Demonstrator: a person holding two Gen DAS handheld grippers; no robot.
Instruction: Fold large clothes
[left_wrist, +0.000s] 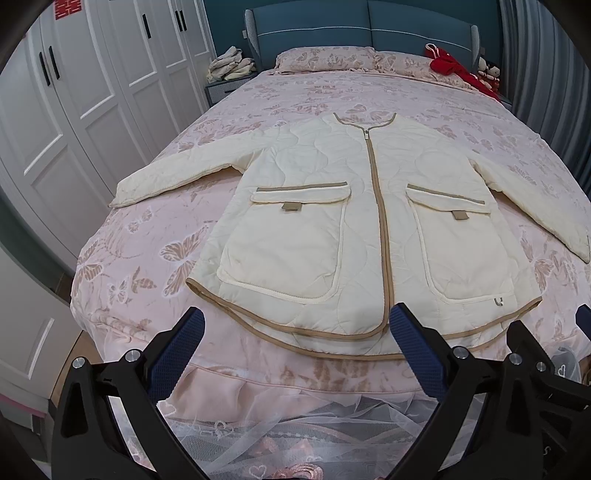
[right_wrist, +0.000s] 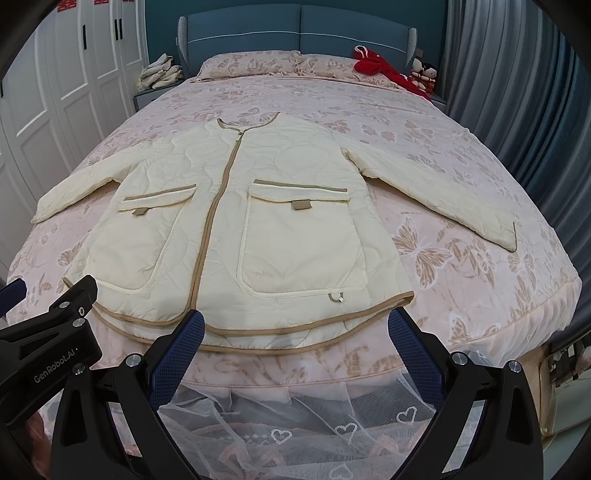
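Cream jacket lay flat, zipped, sleeves spread on the bed; no fold made. Left gripper and right gripper hovered released, empty, near the hem.

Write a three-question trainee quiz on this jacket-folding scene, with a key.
1. True or false: the cream jacket lies zipped, front up, on the bed.
2. Which is holding fabric? A) left tool B) right tool C) neither
3. Fill in: both sleeves are spread ____ from the body.

Key: 1 true; 2 C; 3 outward.
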